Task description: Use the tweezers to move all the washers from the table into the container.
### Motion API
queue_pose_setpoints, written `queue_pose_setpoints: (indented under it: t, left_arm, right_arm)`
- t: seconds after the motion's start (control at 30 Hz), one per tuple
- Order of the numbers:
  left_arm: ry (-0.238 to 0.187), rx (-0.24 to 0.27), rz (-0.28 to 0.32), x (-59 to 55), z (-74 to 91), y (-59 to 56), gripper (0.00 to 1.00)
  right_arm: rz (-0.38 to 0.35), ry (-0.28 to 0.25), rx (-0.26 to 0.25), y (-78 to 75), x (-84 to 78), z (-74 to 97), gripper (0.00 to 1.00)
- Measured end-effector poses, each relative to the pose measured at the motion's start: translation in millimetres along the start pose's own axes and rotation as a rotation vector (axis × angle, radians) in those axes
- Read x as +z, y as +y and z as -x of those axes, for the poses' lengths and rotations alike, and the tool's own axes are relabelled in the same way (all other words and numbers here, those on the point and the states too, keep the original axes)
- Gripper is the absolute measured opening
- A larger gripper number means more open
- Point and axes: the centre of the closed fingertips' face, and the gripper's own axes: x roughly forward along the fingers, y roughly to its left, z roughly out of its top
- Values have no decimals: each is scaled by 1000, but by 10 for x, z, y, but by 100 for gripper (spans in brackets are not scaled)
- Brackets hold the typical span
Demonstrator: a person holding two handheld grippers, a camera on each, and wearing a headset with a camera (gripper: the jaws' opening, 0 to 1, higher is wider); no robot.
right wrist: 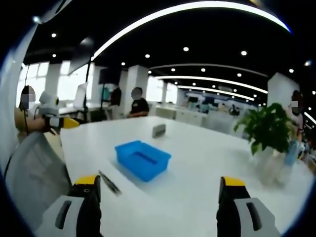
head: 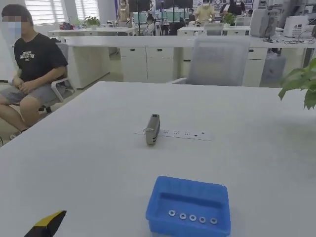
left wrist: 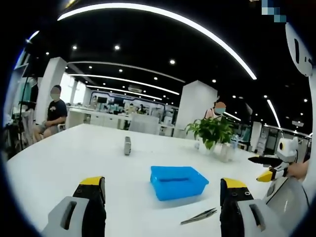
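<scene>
A blue container (head: pixel 187 197) stands on the white table (head: pixel 98 158) near me, with several washers (head: pixel 192 217) in a row on its floor. The tweezers (left wrist: pixel 197 216) lie flat on the table in front of the container (left wrist: pixel 177 181); in the right gripper view the tweezers (right wrist: pixel 109 182) lie left of the container (right wrist: pixel 142 159). My left gripper (left wrist: pixel 162 183) is open with nothing between its jaws, and one of its yellow fingertips (head: pixel 47 224) pokes in at the bottom left of the head view. My right gripper (right wrist: pixel 158 180) is open too, holding nothing.
A small grey device (head: pixel 152 129) rests on a flush power strip (head: pixel 185 133) at mid-table. A potted plant (left wrist: pixel 212 131) stands at the right edge. An office chair (head: pixel 217 59) is behind the table, and a person (head: pixel 34 64) sits at the left.
</scene>
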Motion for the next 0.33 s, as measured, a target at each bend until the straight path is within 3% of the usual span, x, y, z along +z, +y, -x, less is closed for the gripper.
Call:
queue_pose_setpoints:
  t: [0.17,0.33]
  left_arm:
    - [10,23,-5,-20,17,59,99]
    - [44,7,-55,-69,13,38,99]
  right_arm:
    - [-12,24,-9,-24,-50,2,95]
    - [-56,2,0,-21,-18,12,92]
